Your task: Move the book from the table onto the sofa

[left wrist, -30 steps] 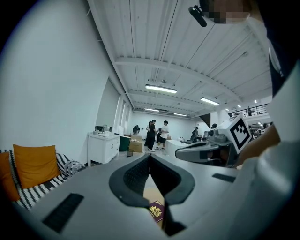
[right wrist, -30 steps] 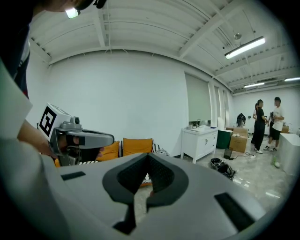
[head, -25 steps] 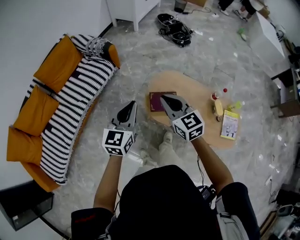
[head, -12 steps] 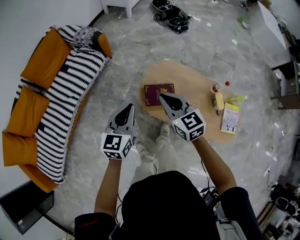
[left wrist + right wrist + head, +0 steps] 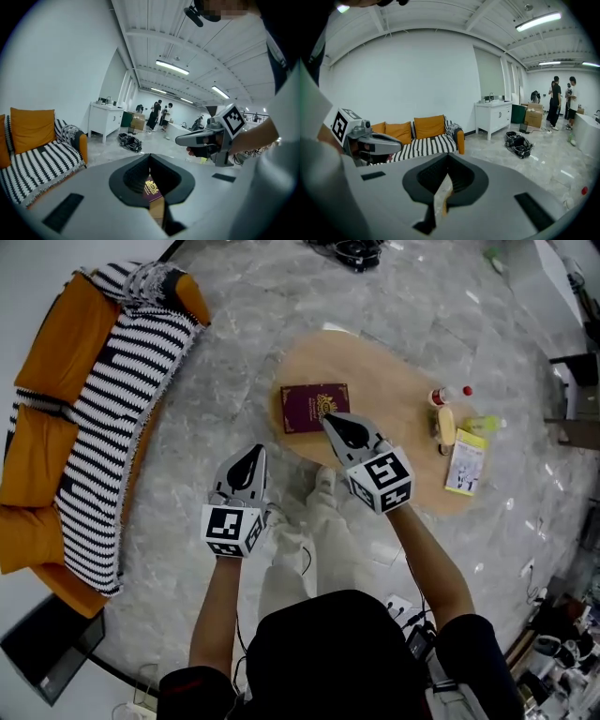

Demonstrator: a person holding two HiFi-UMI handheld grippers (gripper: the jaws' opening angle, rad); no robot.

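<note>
Got a maroon book (image 5: 315, 408) here, flat and rectangular, gold crest on the cover, lying face up near the left end of a low table (image 5: 384, 381). Not on the sofa (image 5: 47, 343) yet. Smooth light wood for the table, rounded bean-ish outline. Boxy orange cushions on the sofa, draped with a black-and-white striped throw, fringed at the far end, well apart from the table.

Both grippers clenched tight with nothing in them. Left gripper (image 5: 261, 449) over bare floor just short of the table edge. Right gripper (image 5: 325, 416) lined up over the book's near right corner in the head view, contact impossible to call. Grey plastic shells, black noses, a marker cube at the back of each.

Glossy grey marbled floor (image 5: 234, 343). White walls, ceiling strip lights, a white cabinet (image 5: 105, 121) and some people (image 5: 157, 115) standing far back. Also on the table: a few small bottles (image 5: 444, 418) and a yellow-green leaflet (image 5: 463, 463), too small to read.

Only a sliver of the book showing past the closed jaws in the left gripper view. Sofa cut off at the head view's left edge.
</note>
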